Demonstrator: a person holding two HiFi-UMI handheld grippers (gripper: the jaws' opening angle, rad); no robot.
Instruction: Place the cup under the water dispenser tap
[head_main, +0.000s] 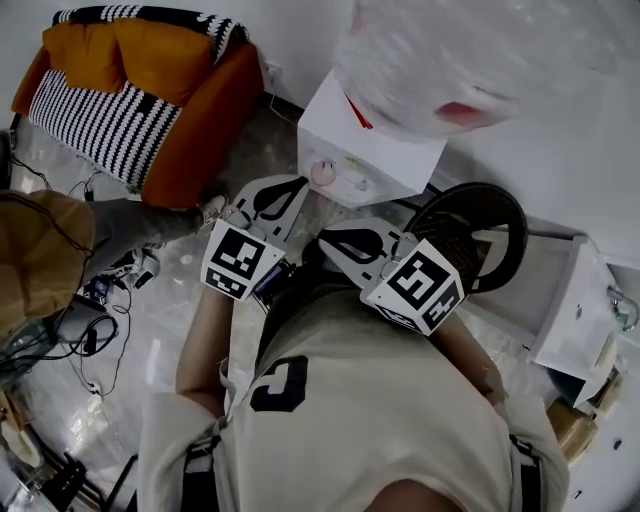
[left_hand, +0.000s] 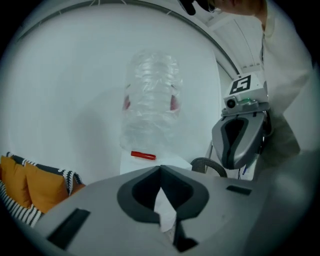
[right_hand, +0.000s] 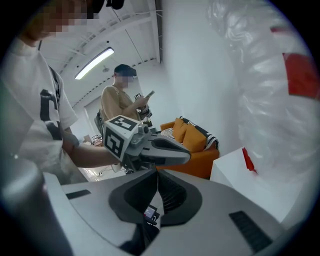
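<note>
I see no cup in any view. The white water dispenser (head_main: 372, 150) stands against the wall, with a clear bottle (head_main: 470, 60) on top and a pinkish tap (head_main: 323, 172) on its front. Both grippers are held close to the person's chest. My left gripper (head_main: 292, 186) points at the dispenser's lower left, jaws shut with nothing between them (left_hand: 160, 168). My right gripper (head_main: 328, 244) lies beside it, pointing left, and its jaws meet empty at the tips (right_hand: 157, 173). From the left gripper view the bottle (left_hand: 150, 100) is straight ahead.
An orange sofa (head_main: 190, 120) with striped cushions stands at the left. A dark round woven object (head_main: 480, 225) and a white cabinet (head_main: 570, 310) sit right of the dispenser. Another person (head_main: 40, 250) sits at the left, a foot (head_main: 210, 210) near the sofa. Cables (head_main: 90, 320) lie on the floor.
</note>
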